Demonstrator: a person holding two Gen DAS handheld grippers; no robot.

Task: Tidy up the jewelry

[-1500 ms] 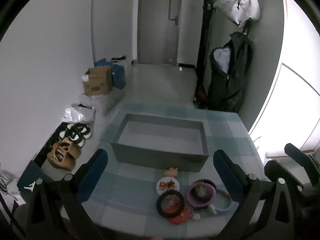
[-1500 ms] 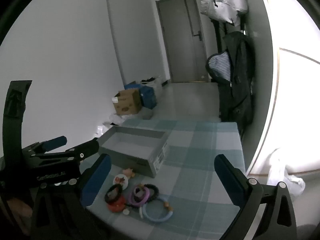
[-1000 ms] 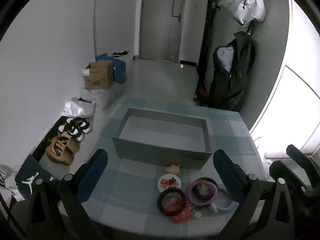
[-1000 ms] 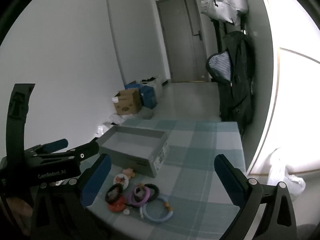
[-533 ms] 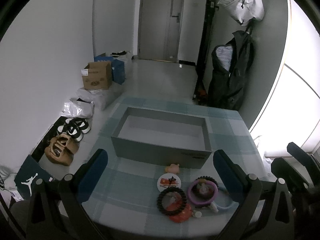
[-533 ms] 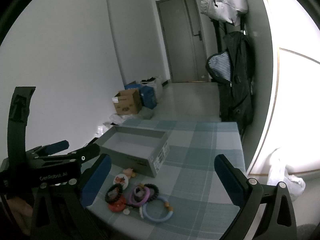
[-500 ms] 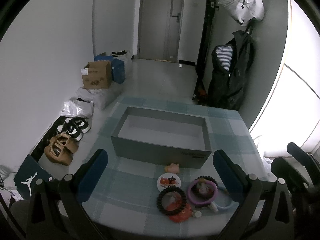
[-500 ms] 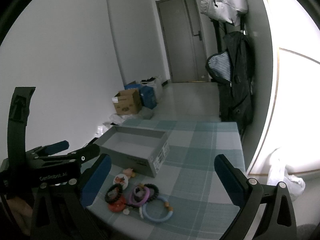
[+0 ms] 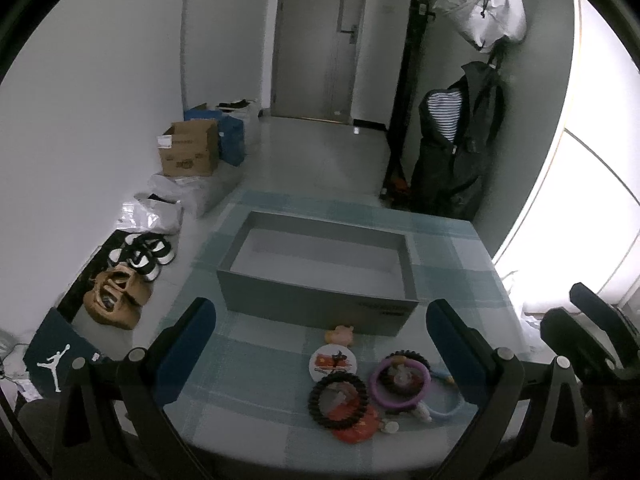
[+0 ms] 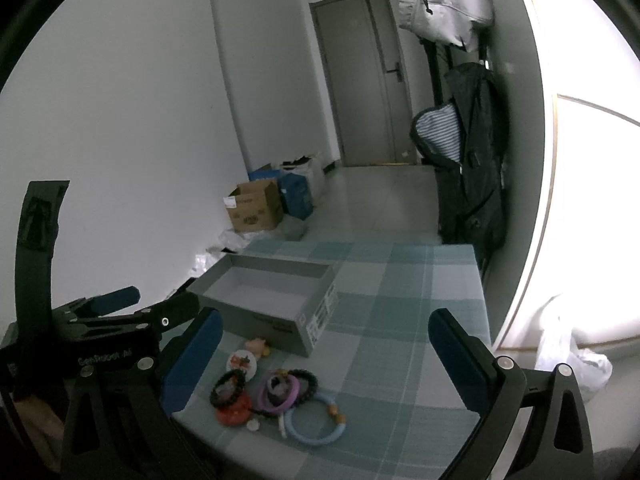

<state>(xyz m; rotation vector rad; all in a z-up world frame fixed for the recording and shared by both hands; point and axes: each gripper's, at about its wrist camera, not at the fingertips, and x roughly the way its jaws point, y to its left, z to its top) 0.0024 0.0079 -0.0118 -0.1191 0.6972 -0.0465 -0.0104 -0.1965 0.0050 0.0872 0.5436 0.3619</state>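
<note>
An empty grey box (image 9: 320, 276) (image 10: 276, 300) stands on the checked table (image 9: 248, 392) (image 10: 404, 320). In front of it lies a small heap of jewelry: a black beaded bracelet (image 9: 338, 399) (image 10: 228, 388), a purple ring (image 9: 400, 378) (image 10: 280, 394), a pale blue ring (image 10: 316, 422), a round white badge (image 9: 333, 363) (image 10: 241, 361), a red disc (image 9: 354, 426) and a small pink figure (image 9: 339, 335) (image 10: 258, 346). My left gripper (image 9: 320, 352) hangs open above the heap. My right gripper (image 10: 326, 354) is open too, above the table's near edge, with the left gripper (image 10: 120, 320) at its left.
The table's near edge runs just below the heap. On the floor at the left are a cardboard box (image 9: 188, 154), plastic bags and shoes (image 9: 140, 254). A dark coat (image 9: 460, 148) hangs at the back right beside a closed door (image 9: 320, 40).
Almost nothing has moved. The left wrist view has shifted slightly, so the box and the heap sit a little lower in it than 1.5 s ago. Both grippers stay open.
</note>
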